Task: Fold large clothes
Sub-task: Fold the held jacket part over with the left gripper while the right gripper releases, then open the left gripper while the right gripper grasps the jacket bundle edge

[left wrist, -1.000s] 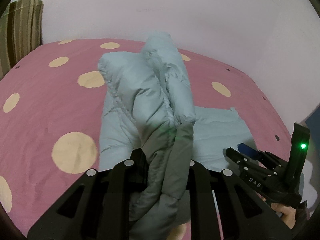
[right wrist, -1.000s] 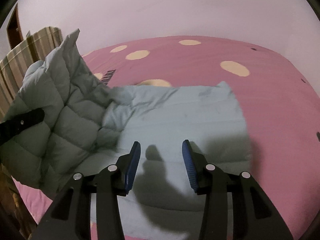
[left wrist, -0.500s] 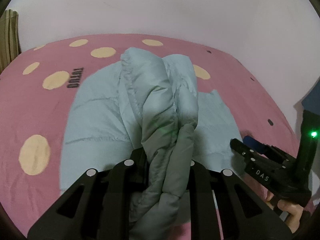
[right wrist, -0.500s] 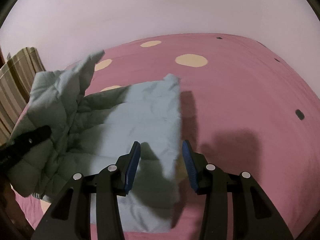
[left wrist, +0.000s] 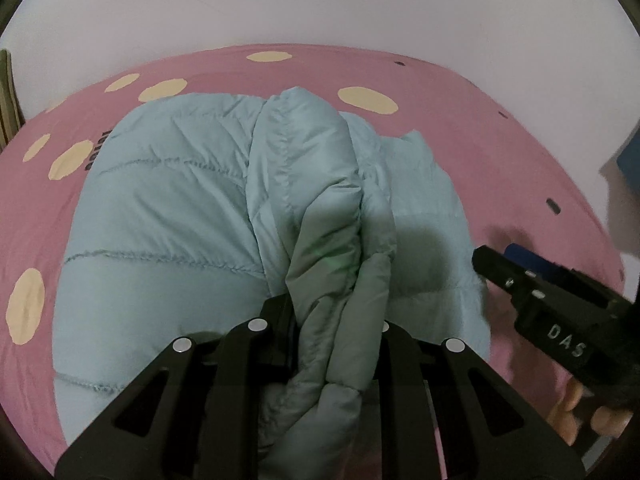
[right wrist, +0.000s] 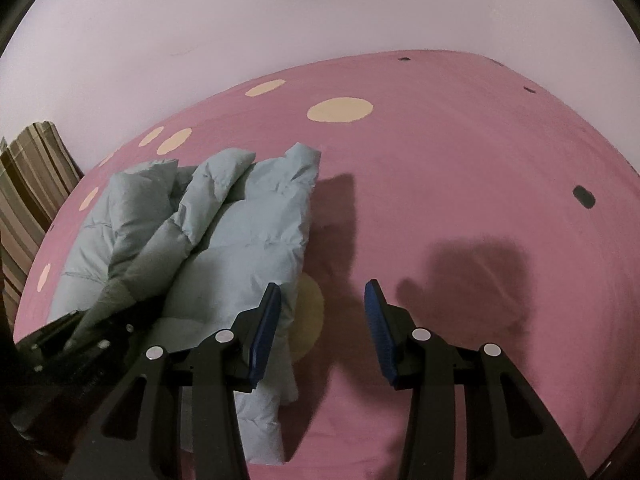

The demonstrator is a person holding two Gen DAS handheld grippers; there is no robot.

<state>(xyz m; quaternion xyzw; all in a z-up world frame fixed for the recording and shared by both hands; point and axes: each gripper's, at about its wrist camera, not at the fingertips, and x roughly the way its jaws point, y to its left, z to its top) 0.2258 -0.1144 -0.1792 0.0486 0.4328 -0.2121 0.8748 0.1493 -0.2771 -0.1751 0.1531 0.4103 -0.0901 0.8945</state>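
A pale blue quilted puffer jacket (left wrist: 168,232) lies on the pink bed. My left gripper (left wrist: 336,304) is shut on a bunched fold of the jacket, which rises over the garment's middle. The fingertips are hidden by the fabric. In the right wrist view the jacket (right wrist: 240,240) lies at the left, with its right edge beside my right gripper (right wrist: 322,300). The right gripper is open and empty, blue pads apart, above the bare sheet. It also shows at the right of the left wrist view (left wrist: 540,292). The left gripper shows at the lower left of the right wrist view (right wrist: 84,332).
The bed sheet (right wrist: 460,160) is pink with cream dots and small dark marks. A white wall rises behind the bed. A striped cloth or curtain (right wrist: 28,184) stands at the far left. A dark blue object (left wrist: 630,160) sits at the right edge.
My left gripper has carried the held fold over the jacket, which now lies lower and broader. My right gripper has swung right, off the jacket and over the bare sheet, still open.
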